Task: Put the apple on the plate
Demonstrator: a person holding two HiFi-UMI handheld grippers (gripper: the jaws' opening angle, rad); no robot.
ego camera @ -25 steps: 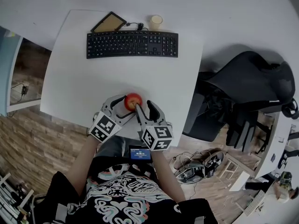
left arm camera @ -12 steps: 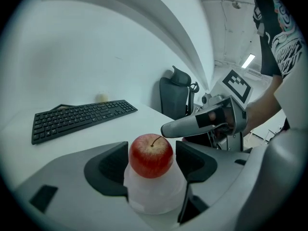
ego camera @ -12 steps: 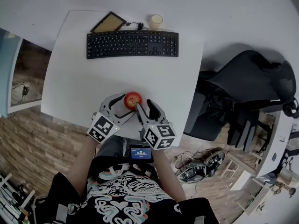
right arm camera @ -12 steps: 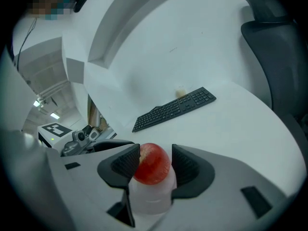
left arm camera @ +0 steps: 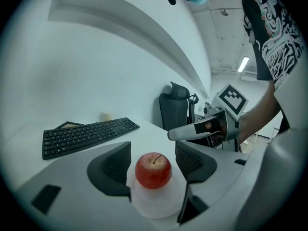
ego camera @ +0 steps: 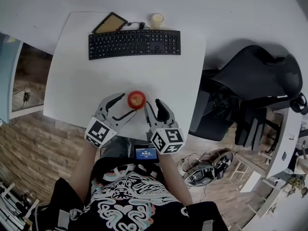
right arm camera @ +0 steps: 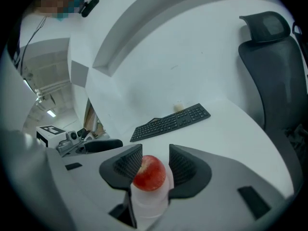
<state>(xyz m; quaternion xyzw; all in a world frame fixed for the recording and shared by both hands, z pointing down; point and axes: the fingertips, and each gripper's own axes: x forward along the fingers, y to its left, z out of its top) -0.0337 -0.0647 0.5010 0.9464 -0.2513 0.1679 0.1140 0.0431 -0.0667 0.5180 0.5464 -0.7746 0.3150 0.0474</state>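
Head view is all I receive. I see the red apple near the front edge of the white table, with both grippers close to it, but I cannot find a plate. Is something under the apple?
Observer: Yes. The left gripper view shows the apple standing on a round white plate, which your view hardly shows.
Operator: Does the left gripper press on the apple?
Observer: No. In its own view the jaws stand apart, with a gap to the apple on each side.
Operator: And the right gripper?
Observer: Its jaws are closing, but nothing is between them; its view shows the apple beyond them, one edge hidden behind a jaw.
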